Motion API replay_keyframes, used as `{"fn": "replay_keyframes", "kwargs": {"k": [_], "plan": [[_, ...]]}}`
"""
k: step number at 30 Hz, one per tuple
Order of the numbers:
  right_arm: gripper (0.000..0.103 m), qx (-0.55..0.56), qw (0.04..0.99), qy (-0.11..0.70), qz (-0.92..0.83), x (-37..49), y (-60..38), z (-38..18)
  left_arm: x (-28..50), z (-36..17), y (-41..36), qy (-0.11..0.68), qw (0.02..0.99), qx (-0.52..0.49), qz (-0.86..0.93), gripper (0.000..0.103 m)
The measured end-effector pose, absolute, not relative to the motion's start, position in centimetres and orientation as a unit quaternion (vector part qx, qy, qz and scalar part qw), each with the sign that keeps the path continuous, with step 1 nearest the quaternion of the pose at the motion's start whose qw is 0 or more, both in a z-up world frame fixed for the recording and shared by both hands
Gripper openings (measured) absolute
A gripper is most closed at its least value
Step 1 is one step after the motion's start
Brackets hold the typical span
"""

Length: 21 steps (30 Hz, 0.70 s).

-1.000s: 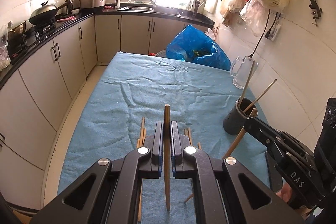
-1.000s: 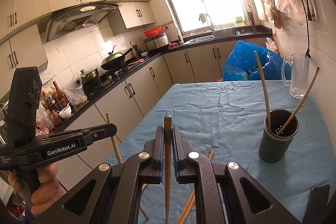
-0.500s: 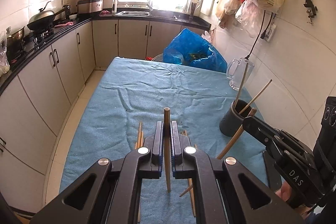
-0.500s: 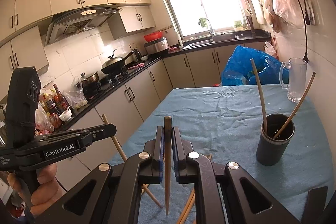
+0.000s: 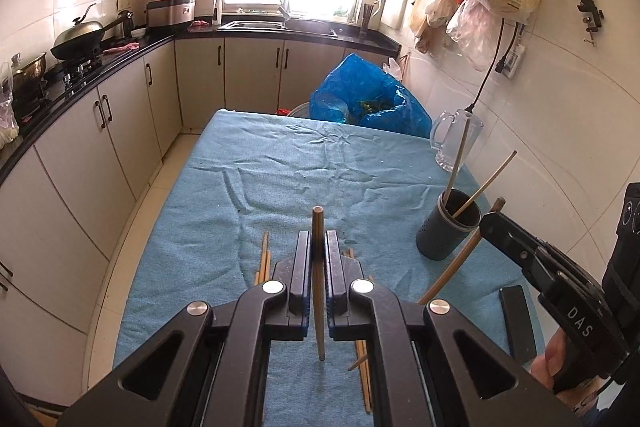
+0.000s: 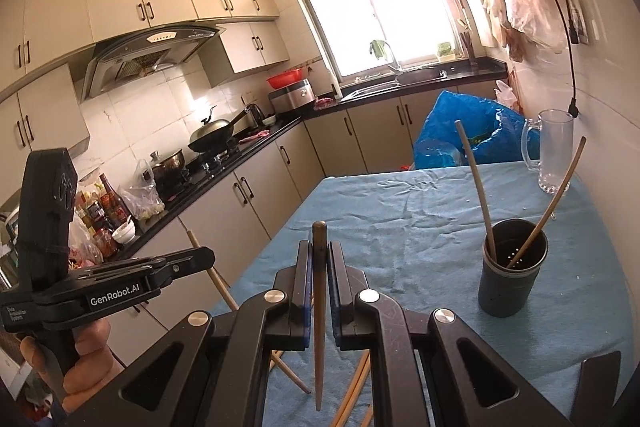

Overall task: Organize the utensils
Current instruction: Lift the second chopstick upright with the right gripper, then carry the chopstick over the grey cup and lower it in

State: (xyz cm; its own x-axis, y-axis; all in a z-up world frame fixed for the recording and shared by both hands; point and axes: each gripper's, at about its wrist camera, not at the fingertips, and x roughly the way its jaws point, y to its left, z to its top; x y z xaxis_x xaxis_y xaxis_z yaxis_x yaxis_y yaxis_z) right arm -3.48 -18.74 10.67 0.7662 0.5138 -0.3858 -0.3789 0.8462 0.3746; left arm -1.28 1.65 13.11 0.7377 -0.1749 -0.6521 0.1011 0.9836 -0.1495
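2 claws, left claw [image 5: 318,251] and right claw [image 6: 319,259], each pinching 1 upright chopstick [image 5: 319,287]

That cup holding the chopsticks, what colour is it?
Dark grey. The cup shows best in the right wrist view, standing on the blue tablecloth.

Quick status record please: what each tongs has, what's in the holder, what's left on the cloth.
left tongs: shut on a chopstick, thick end forward
right tongs: shut on a second chopstick
holder: dark cup, upright on the blue cloth, two chopsticks leaning inside
loose chopsticks: several lying on the cloth under the tongs
glass mug: far right corner, apart from the holder
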Motion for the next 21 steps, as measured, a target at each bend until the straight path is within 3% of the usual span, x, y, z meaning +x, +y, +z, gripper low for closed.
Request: {"fn": "replay_keyframes", "kwargs": {"k": [21], "plan": [[0.008, 0.181, 0.941, 0.212, 0.194, -4.5, -24.4, 12.0, -1.4, 14.2, 0.3, 0.351, 0.932, -0.042, -0.084, 0.005]]}}
